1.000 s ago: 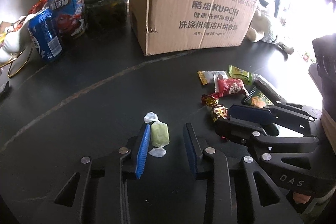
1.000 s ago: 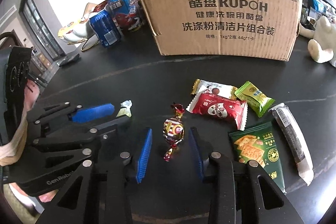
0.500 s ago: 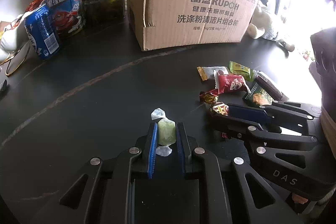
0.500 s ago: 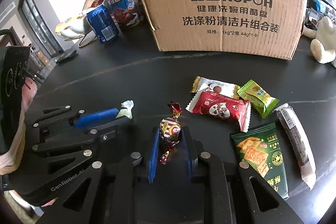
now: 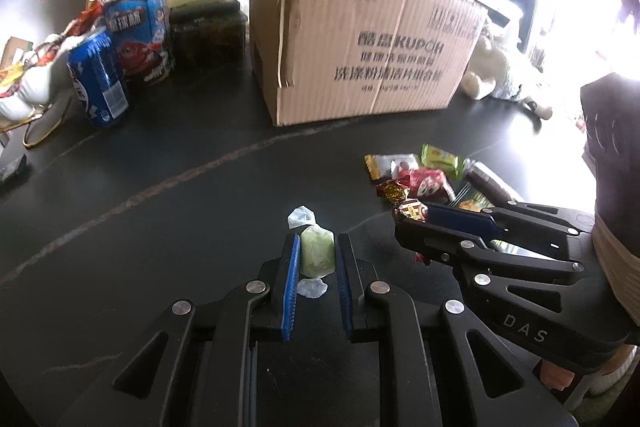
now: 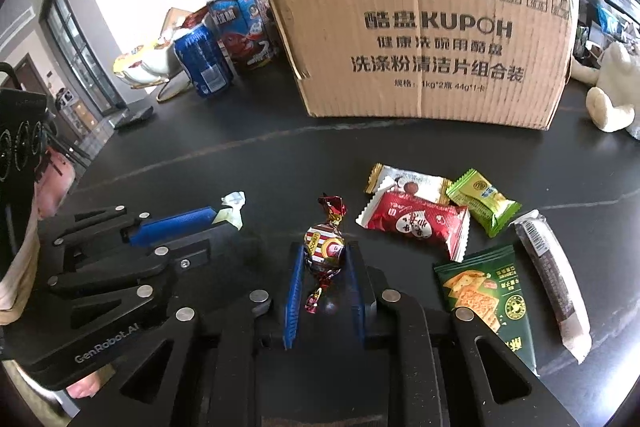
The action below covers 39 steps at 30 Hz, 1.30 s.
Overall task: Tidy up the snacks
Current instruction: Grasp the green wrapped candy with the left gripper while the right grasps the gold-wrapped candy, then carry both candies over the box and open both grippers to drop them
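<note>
While both pairs of fingers are clenched on sweets, we read the grasp stage as done. Our left gripper pinches the pale green candy across its short width, so the candy's long axis, twisted end to twisted end, runs forward along the fingers. Our right gripper clamps the striped foil candy the same way, one twist pointing ahead, the other trailing back between the pads.

Whether either sweet has left the worktop we cannot tell (both look at most barely raised). The grippers sit side by side near the worktop's front edge, low and tilted slightly down, the right one just beside the loose pile: red packet, green packet, cracker pack and dark bar.

What the coming move turns on, we judge, is the cardboard box. It stands well ahead toward the back edge, its front wall facing us, its opening out of sight. Both hands would need to rise over that wall; the left gripper faces the box's torn left corner, so neither looks clearly nearer.
</note>
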Available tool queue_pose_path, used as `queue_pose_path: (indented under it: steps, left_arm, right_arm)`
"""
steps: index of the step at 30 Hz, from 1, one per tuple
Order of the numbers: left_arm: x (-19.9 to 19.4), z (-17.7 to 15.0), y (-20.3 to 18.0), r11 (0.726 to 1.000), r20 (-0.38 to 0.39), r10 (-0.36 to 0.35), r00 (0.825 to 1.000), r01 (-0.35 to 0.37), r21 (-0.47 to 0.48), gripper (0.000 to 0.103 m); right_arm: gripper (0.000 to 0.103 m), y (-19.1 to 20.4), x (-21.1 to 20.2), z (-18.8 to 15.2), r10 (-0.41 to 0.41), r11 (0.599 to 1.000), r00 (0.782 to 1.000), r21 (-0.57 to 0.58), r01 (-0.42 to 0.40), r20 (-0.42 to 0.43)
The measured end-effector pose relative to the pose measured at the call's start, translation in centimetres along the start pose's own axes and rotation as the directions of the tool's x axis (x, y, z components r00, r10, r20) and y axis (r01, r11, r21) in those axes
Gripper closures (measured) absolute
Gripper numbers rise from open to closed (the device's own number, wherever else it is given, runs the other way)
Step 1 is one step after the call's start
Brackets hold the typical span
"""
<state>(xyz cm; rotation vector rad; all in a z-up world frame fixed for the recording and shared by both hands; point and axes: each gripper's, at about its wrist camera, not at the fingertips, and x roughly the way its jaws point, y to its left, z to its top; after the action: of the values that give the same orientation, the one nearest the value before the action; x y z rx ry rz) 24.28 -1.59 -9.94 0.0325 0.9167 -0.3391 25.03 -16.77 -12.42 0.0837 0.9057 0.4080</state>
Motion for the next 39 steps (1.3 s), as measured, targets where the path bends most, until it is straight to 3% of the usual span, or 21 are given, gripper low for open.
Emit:
queue_pose_path:
  steps: [21,39]
  left_arm:
    - [-7.8,4.1,-2.8,1.0,0.171,0.004,0.985,-0.009,0.028,0.084]
    - [-11.2,12.7,-4.8,0.996,0.269,0.015,0.963,-0.036,0.076,0.084]
  right_arm:
    - [0.081,0.5,-9.0,3.6,-0.014,1.0,0.978,0.005,0.013,0.208]
    - [0.081,-1.0,-14.0,10.7,-0.066,0.998,0.956,-0.001,0.069,0.286]
